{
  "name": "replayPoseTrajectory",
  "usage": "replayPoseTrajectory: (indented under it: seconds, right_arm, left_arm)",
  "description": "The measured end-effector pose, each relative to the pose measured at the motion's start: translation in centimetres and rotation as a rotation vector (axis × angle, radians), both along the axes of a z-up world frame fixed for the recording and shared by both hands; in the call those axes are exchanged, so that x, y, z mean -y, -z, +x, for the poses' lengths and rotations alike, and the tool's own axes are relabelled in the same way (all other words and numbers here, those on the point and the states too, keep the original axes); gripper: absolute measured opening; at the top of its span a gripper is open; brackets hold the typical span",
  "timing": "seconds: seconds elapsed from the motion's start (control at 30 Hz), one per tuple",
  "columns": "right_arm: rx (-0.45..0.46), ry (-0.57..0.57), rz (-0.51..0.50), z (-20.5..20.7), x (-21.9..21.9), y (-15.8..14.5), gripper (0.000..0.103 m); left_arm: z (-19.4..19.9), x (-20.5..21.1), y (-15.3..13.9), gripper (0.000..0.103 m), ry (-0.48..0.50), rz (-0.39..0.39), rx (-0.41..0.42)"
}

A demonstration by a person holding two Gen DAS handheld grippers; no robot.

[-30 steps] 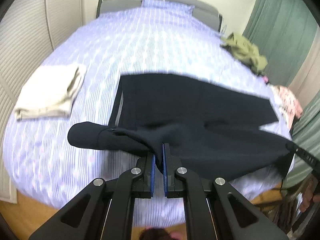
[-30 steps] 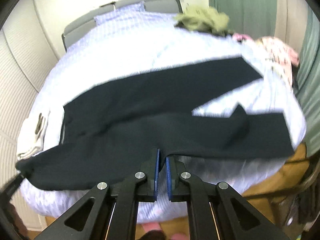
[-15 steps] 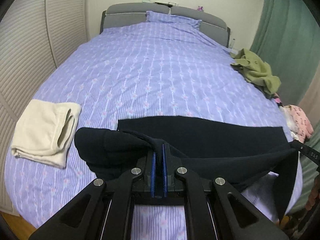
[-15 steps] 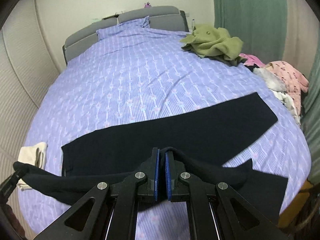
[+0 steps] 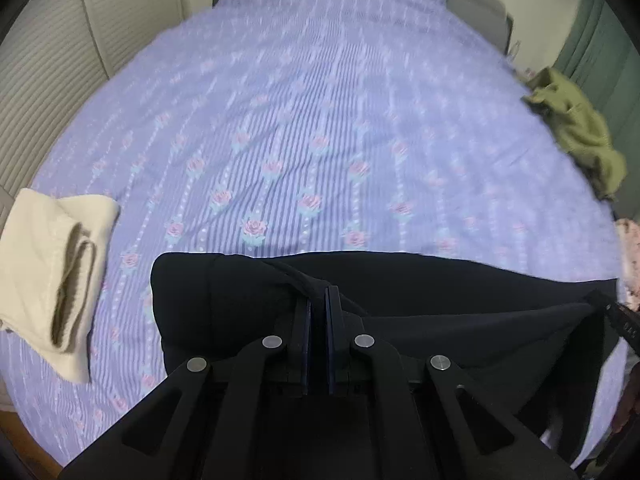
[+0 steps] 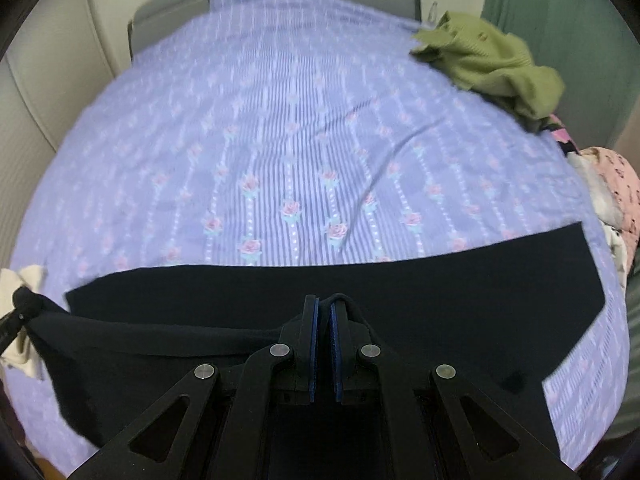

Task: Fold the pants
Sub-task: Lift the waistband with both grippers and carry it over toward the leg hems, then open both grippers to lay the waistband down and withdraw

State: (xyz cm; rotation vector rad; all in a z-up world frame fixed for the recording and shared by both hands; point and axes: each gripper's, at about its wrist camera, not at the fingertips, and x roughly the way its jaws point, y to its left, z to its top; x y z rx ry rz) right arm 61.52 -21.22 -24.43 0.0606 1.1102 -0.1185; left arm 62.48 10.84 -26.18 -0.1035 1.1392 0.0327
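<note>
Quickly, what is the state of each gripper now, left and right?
Left gripper: closed, pinching a fold of the black pants.
Right gripper: closed, pinching another fold of the same pants.

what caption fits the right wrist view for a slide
Right gripper shut on black pants, carrying one leg over the other on a lilac floral bed.

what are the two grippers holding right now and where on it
Both hold the black pants: the left gripper pinches a bunched edge near the left end, the right gripper a fold of the near edge.
</note>
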Motion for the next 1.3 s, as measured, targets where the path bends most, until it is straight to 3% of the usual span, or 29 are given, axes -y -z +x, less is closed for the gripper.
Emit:
replayPoseTrajectory:
  seconds: [0.17,0.27,0.3,0.33,0.4,0.47,0.53,0.57,0.63,0.77,0.93,1.17,1.3]
  right_arm:
    - [-0.044,-0.053,-0.048,3.5,-1.1,3.1,0.006]
    - [-0.079,-0.050,-0.053,4.9,-1.2,4.6,0.007]
    - [-0.103,-0.044,-0.042,5.2,-1.1,5.0,0.007]
    - [-0.124,-0.040,-0.034,5.4,-1.0,5.4,0.007]
    - [-0.142,-0.041,-0.017,5.5,-1.0,5.4,0.013]
    - [-0.126,-0.066,-0.001,4.9,-1.4,4.4,0.030]
    - [-0.092,-0.088,-0.002,3.9,-1.7,2.9,0.041]
    - [-0.072,-0.095,0.010,3.4,-1.8,2.0,0.059]
    - [-0.010,-0.105,0.044,2.1,-1.9,0.0,0.074]
    - [0.086,-0.106,0.023,-1.6,-1.6,-4.8,0.074]
    - [0.174,-0.123,-0.003,-9.2,-0.8,-9.5,0.074]
    - [0.210,-0.076,-0.027,-19.0,1.5,-13.8,0.074]
    - [0.196,-0.017,-0.030,-24.1,3.6,-14.3,0.074]
  left_arm:
    - [3.2,0.5,3.6,0.010,0.016,0.064,-0.066]
    - [4.8,0.8,5.0,0.021,0.022,0.095,-0.101]
    - [5.1,0.9,4.8,0.039,0.018,0.121,-0.098]
    - [5.3,0.9,4.5,0.065,0.009,0.137,-0.090]
    - [5.2,0.8,2.9,0.075,0.013,0.094,-0.040]
    - [4.9,1.2,1.7,0.076,0.029,0.081,-0.022]
    - [4.2,1.8,0.3,0.076,0.073,0.077,0.002]
    - [3.6,2.2,-0.3,0.076,0.092,0.079,0.018]
    - [2.3,2.7,-2.0,0.078,0.119,0.080,0.058]
    - [-1.0,3.6,-5.4,0.078,0.181,0.041,0.119]
    - [-7.1,6.1,-10.2,0.080,0.293,0.012,0.193]
    - [-15.7,10.3,-15.7,0.087,0.419,-0.028,0.259]
    - [-19.6,13.4,-16.4,0.088,0.502,-0.048,0.255]
